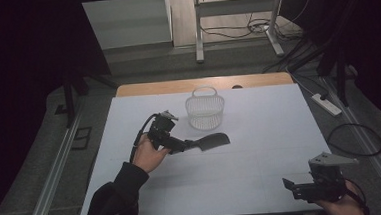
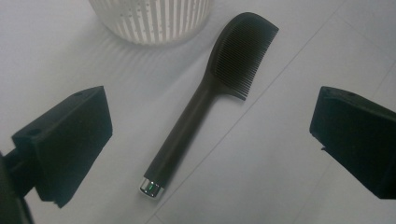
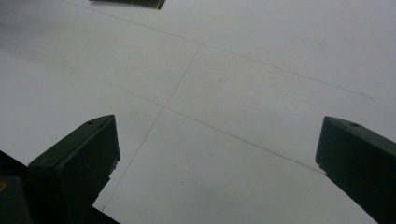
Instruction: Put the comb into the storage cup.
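Observation:
A black comb [image 2: 205, 98] with a long handle and a silver end cap lies flat on the white table [image 1: 260, 128], its toothed head [image 1: 214, 141] pointing right. My left gripper [image 1: 187, 146] hovers over the handle end, open, with the handle between its wide-spread jaws and apart from both in the left gripper view. My left gripper's midpoint [image 2: 210, 144] sits just off the handle. My right gripper [image 1: 289, 185] rests open near the table's front right corner over bare table [image 3: 219, 154]. The comb's teeth [image 3: 135, 3] peek in at that view's top edge.
A white slotted plastic basket [image 1: 205, 110] with a hoop handle stands just behind the comb, its wall [image 2: 149, 18] close above the comb's head. A power strip [image 1: 326, 103] and cables lie on the floor to the right. A metal frame stands beyond the table.

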